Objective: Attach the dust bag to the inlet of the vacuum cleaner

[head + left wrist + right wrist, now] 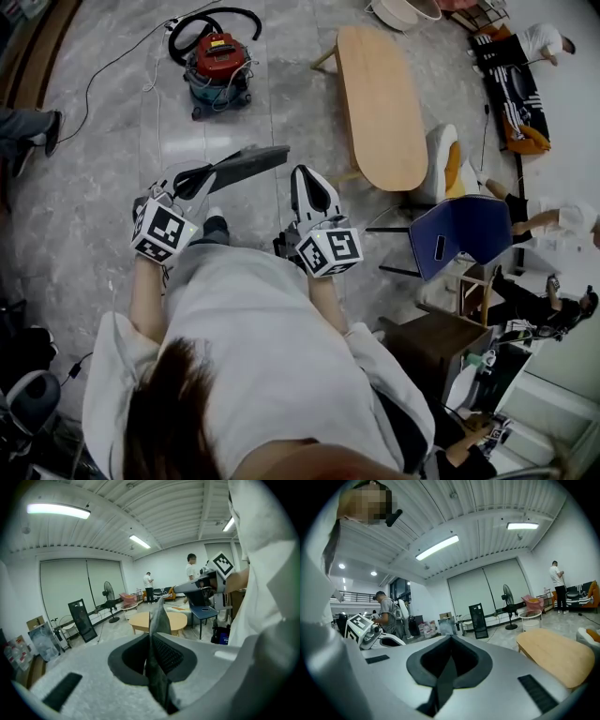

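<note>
A flat grey dust bag [246, 165] sticks out to the right of my left gripper [199, 180], which is shut on one end of it. In the left gripper view the bag [159, 620] stands on edge between the closed jaws of the left gripper [152, 641]. My right gripper [308, 176] is beside it, shut and holding nothing; its jaws [450, 638] meet with no gap. The red and blue vacuum cleaner [217, 66] with its black hose [214, 21] stands on the floor well ahead of both grippers.
A long wooden table [380, 103] stands ahead on the right, with a blue chair [464, 232] and a dark cabinet [441, 342] nearer. Cables [112, 66] trail across the grey floor by the vacuum. Other people stand around the room.
</note>
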`<state>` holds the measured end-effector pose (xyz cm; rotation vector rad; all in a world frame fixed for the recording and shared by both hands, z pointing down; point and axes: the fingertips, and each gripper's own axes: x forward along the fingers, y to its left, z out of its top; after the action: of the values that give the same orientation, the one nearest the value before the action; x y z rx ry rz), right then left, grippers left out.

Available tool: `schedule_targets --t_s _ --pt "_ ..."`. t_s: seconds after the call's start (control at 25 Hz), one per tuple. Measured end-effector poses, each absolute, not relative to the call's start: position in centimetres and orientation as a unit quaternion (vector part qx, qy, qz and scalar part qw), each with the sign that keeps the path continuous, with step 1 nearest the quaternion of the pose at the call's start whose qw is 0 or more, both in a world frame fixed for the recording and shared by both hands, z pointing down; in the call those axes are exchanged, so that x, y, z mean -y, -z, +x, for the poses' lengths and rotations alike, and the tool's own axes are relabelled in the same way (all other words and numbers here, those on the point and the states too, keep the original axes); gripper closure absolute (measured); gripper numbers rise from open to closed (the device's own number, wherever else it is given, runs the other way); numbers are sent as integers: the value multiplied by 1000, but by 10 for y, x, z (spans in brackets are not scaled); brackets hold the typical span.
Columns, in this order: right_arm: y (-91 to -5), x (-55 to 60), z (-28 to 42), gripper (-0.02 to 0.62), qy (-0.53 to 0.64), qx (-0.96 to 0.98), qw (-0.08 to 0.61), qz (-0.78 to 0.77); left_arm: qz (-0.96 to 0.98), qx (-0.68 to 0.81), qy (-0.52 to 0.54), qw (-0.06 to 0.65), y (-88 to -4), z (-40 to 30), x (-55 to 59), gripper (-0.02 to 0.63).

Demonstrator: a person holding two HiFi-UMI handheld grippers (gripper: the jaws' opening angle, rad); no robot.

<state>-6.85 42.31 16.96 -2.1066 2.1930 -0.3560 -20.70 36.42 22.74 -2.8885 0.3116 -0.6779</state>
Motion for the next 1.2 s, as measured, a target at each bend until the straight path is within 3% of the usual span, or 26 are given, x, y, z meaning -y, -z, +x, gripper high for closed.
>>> schedule_targets --t_s 0.56,1.2 --pt "-150 -351 -69 592 98 -709 42 -697 -967 -116 215 75 -213 -211 -273 568" --pt "-175 -269 3 592 152 -733 51 -661 -967 -183 178 -15 -215 -152 -216 568"
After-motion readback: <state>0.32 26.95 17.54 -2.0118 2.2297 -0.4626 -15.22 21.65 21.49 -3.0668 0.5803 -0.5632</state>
